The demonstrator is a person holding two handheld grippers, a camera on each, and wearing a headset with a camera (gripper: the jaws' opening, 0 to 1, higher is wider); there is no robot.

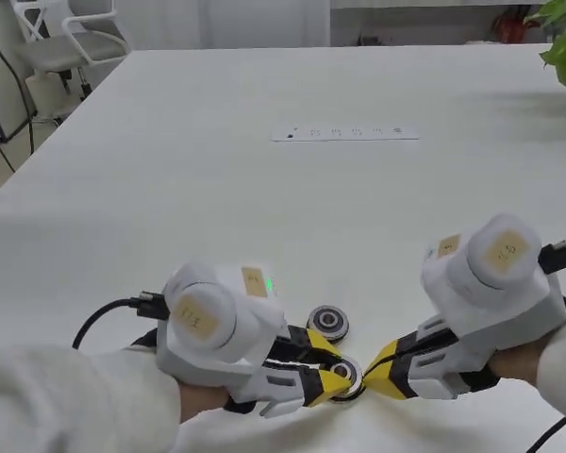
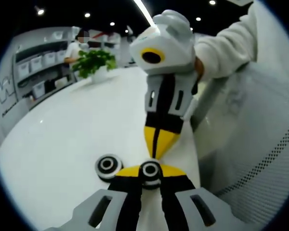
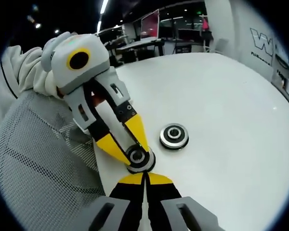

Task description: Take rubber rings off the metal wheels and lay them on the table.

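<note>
the metal wheel in hand (image 3: 139,158) sits at the near edge of the table (image 1: 264,189), just in front of me, caught between the two grippers. its dark outer band, which i take for the rubber ring (image 3: 151,162), looks to be seated on the wheel.

the left gripper (image 2: 150,172) has its yellow jaws narrowed onto either side of this wheel and holds it. the right gripper (image 3: 144,179) comes in from the right with its jaws pressed almost together, tips touching the wheel's rim. i cannot tell whether they have pinched the band or only rest against it.

the second wheel (image 1: 328,321) lies flat on the table just beyond the held one, slightly to the left, apart from both grippers. it also appears to carry its dark band.

farther out, a white label strip (image 1: 344,133) lies mid-table. a plant (image 1: 561,38) stands at the far right and a chair (image 1: 71,38) at the far left.

assessment: the task is at an early stage. i judge the first ring is being worked loose and not yet off. laying it down and stripping the second wheel both remain.
</note>
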